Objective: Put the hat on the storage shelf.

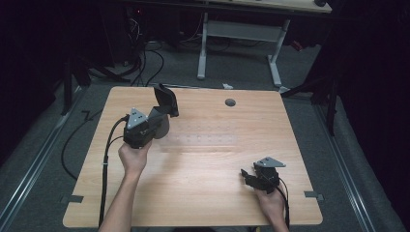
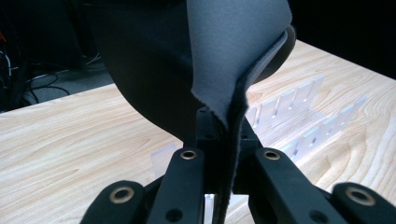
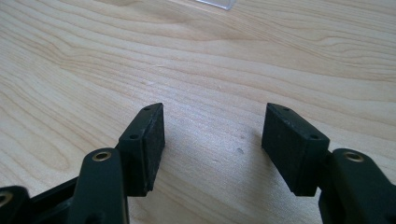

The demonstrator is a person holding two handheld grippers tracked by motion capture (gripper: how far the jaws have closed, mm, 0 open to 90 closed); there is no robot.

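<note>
Grey fabric piece (image 2: pixel 233 60) in shut L gripper (image 2: pixel 222 135) jaws.

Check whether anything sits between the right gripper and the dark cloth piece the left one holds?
Nothing visible does. Bare table lies between the open right gripper and the dark cloth piece clamped in the left gripper.

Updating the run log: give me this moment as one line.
left gripper: shut on dark pad, lifted | right gripper: open, empty, low over table | clear slotted rack: on table
</note>
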